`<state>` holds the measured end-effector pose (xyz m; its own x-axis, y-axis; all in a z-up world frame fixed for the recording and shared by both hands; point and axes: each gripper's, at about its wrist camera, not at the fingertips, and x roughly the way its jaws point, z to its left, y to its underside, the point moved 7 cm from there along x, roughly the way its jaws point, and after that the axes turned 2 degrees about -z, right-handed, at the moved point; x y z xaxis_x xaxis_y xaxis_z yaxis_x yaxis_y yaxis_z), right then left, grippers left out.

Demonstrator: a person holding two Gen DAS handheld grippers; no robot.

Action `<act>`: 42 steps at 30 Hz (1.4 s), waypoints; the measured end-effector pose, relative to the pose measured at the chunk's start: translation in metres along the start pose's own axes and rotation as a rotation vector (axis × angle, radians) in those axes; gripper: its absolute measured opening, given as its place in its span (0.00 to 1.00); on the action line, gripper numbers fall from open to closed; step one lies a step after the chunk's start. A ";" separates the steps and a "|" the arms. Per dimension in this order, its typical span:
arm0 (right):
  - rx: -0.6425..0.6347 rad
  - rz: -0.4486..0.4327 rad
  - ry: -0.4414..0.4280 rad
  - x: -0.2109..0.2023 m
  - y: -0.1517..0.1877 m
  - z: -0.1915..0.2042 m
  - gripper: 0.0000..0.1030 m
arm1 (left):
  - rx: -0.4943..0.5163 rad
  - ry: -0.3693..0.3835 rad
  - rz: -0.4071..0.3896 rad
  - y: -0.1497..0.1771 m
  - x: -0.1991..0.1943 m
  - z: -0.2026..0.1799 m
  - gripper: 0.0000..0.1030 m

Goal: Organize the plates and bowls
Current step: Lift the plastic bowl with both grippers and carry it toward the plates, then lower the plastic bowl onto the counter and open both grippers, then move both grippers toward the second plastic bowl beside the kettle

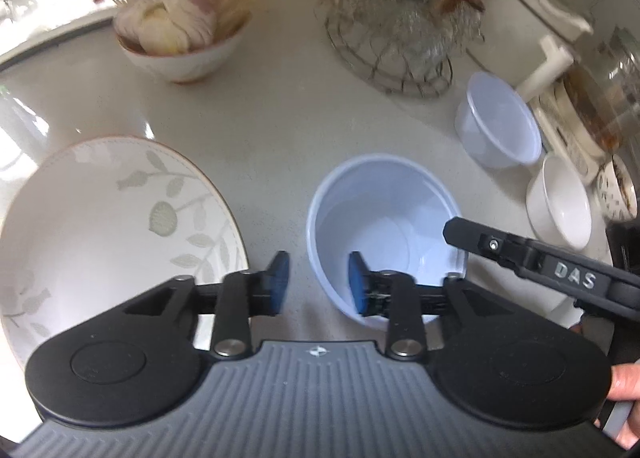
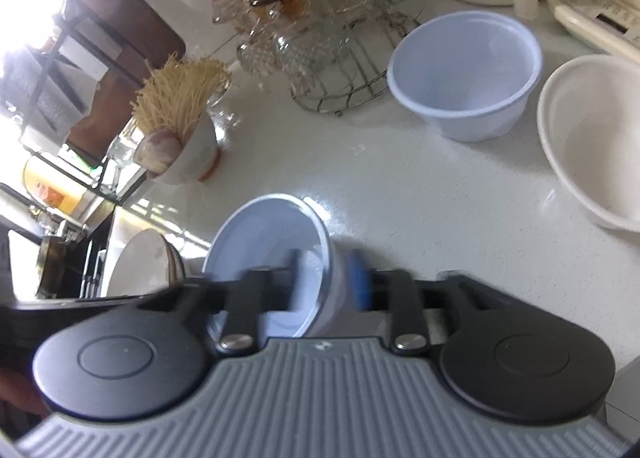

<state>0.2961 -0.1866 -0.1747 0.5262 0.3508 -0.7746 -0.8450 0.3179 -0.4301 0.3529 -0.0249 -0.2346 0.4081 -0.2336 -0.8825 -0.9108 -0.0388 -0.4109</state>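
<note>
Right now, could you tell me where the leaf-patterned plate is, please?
In the left wrist view, the leaf-patterned plate lies at the lower left of the white counter, left of the near blue plastic bowl and partly behind the left claw.

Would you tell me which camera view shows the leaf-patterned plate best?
The left wrist view: the leaf-patterned plate lies there nearly whole, its pattern clear, beside the counter's near blue bowl. The right wrist view shows only a blurred edge.
</note>
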 end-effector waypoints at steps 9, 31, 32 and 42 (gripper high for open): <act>-0.067 -0.120 0.062 -0.040 -0.014 0.012 0.55 | 0.064 -0.011 -0.108 -0.019 -0.041 -0.017 0.40; -0.200 -0.339 0.162 -0.147 -0.029 0.056 0.55 | 0.223 0.013 -0.280 -0.036 -0.138 -0.081 0.46; -0.196 -0.348 0.163 -0.149 -0.028 0.058 0.55 | 0.236 0.017 -0.282 -0.035 -0.140 -0.081 0.46; -0.132 -0.399 0.218 -0.166 -0.012 0.080 0.55 | 0.338 0.056 -0.325 -0.035 -0.174 -0.072 0.51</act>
<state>0.2266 -0.1783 -0.0042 0.7920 0.0260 -0.6100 -0.5930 0.2706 -0.7584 0.3097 -0.0525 -0.0501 0.6566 -0.3142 -0.6857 -0.6612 0.1977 -0.7237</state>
